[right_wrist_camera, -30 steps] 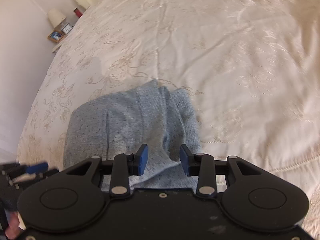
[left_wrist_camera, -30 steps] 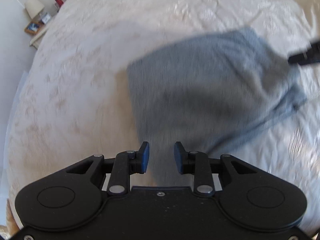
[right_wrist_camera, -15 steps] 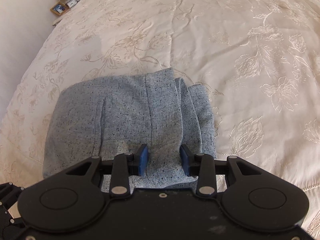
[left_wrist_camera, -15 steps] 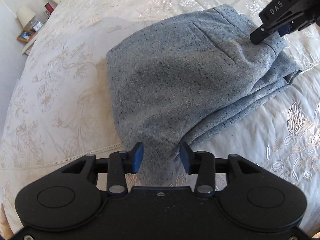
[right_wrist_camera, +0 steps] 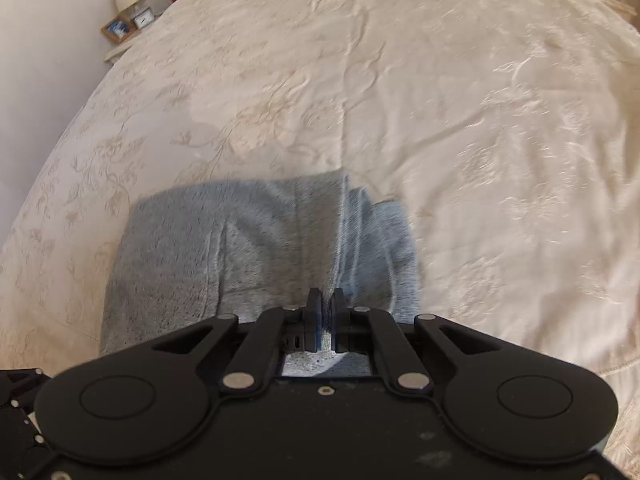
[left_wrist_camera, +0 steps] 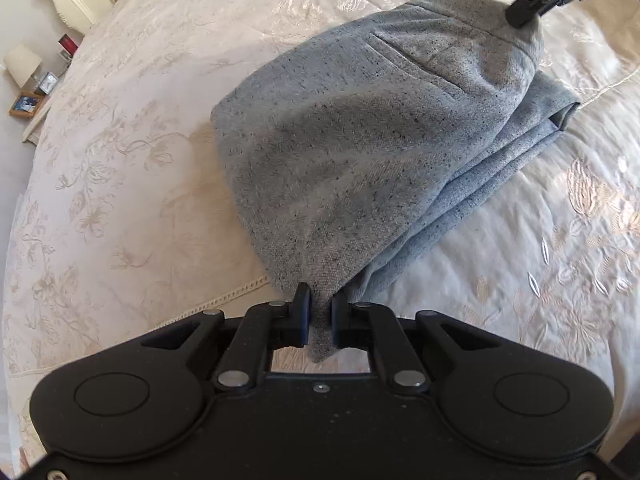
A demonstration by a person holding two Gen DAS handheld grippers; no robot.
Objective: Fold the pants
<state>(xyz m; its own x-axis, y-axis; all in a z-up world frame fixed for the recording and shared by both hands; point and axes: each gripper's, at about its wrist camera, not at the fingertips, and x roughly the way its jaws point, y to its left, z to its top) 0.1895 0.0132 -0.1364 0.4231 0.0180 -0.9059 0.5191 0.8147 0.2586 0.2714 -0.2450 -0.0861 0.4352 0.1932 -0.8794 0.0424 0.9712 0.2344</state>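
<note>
- My left gripper [left_wrist_camera: 320, 312] was closing, its pads pinching a corner of the grey pants [left_wrist_camera: 360, 152].
- My right gripper [right_wrist_camera: 326, 316] was clamped on the pants' waistband edge.

Left tool [left_wrist_camera: 319, 312] jaws closing, near corner of grey pants [left_wrist_camera: 360, 152] pinched between them. Folded pants lie on cream embroidered bed [left_wrist_camera: 120, 184]. Right tool [left_wrist_camera: 528, 16] grips far corner, top right. Lamp [left_wrist_camera: 22, 68], picture frame [left_wrist_camera: 25, 105] far left.
</note>
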